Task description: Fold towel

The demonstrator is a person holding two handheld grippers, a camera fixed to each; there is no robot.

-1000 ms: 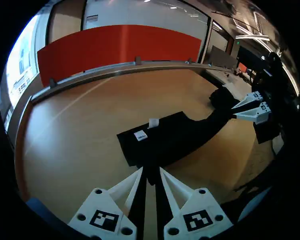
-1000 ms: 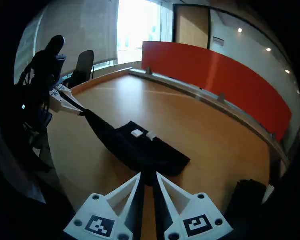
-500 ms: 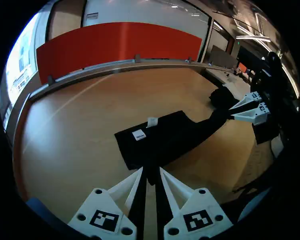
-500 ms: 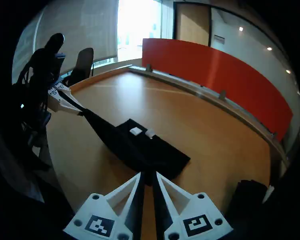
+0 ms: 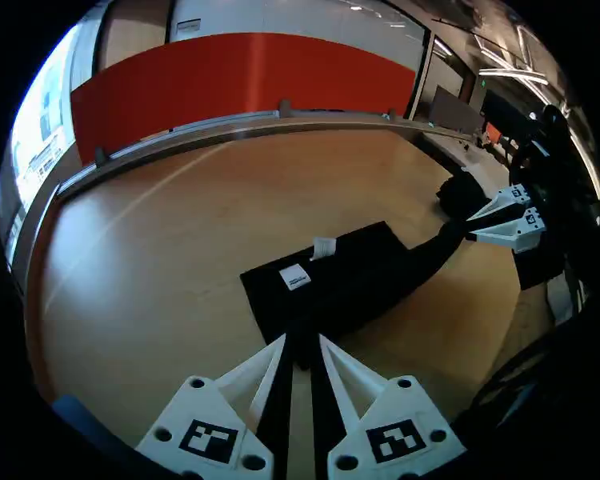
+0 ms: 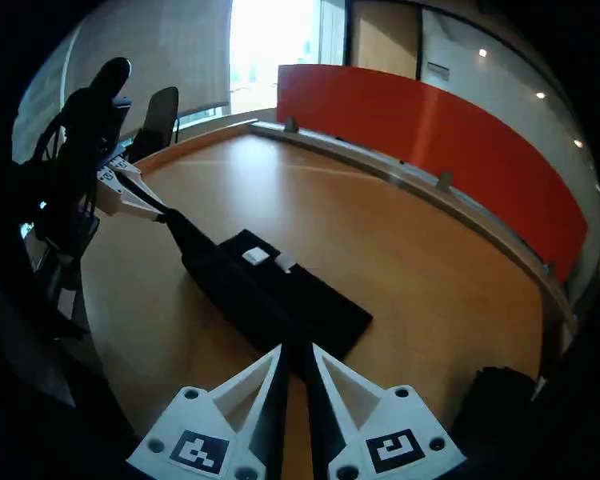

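Towel [image 5: 348, 280]: black, 1 pc., on wooden table [image 5: 164, 240], approx. mid-surface. Far part lies flat as a rough rect. w/ clean straight edges. Near part is raised off the table and drawn into a taut dark band running btwn the two grippers. Band narrows to a point at ea. end where it is pinched. Surface plain, no pattern seen.

Tags [image 5: 296, 278]: 2 white, on top of the flat part, near its far corner, just beside ea. other but apart. Print too small to make out.

Left gripper [image 5: 302, 356]: fingers brought together, black cloth nipped btwn the tips at the towel's near edge. Both fingers press on it. Nothing else touched; tips sit above the table.

Right gripper [image 6: 294, 356]: same condition, fingers together, clamped on the towel edge, cloth rising straight from the tips to the band. In left gripper view it shows at far right, pinching the band's other end; hand behind it is dark, no detail.

Count: towel 1; tags 2; grippers 2, both engaged on towel.

Other: red panel [image 5: 244, 80] along the table's far edge, 1. Dark bundle [image 5: 460, 194] on table beyond the right gripper, apart from the towel; type cannot be told. Chair [image 6: 161, 120] past the table's end near the window, at least 1.
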